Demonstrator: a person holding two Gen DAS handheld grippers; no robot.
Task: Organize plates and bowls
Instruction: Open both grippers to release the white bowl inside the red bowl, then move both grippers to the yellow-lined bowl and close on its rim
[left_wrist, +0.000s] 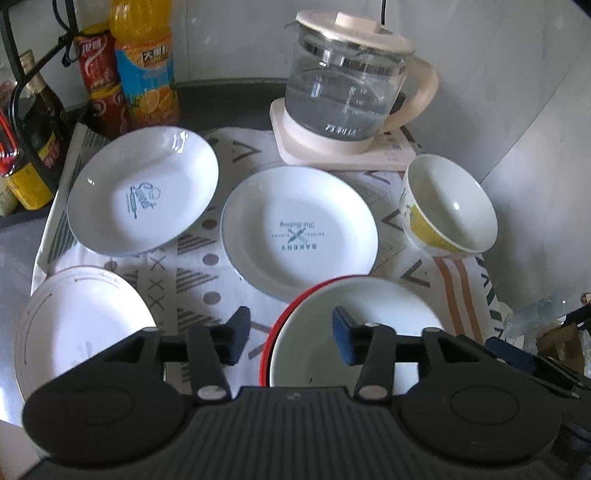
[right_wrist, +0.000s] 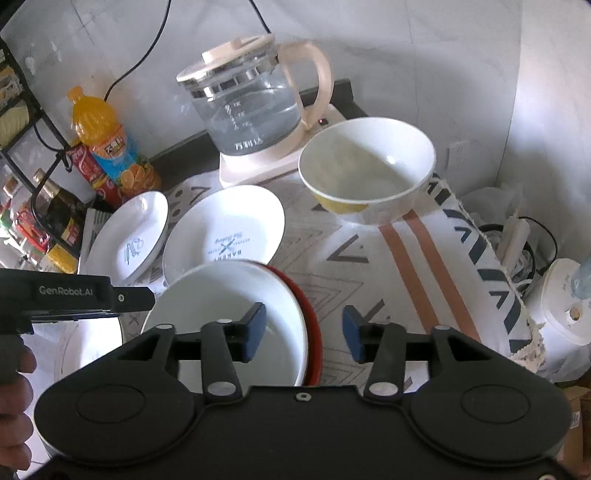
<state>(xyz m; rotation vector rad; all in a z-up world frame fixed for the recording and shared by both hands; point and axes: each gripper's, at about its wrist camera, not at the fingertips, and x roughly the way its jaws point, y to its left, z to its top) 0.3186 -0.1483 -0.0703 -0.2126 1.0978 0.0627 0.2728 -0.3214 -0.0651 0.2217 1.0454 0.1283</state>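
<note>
I'm straddling the red-rimmed bowl (right_wrist: 236, 317) wall at lower centre with my wide-open right gripper (right_wrist: 303, 332); I'm probably needing deeper seating before squeezing. My left gripper (left_wrist: 288, 339) is hanging wide too

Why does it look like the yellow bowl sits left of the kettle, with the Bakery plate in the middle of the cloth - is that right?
Not quite. The yellow bowl sits to the right of the kettle, just in front of its base, as the left wrist view shows. The Bakery plate is indeed in the middle of the cloth.
</note>
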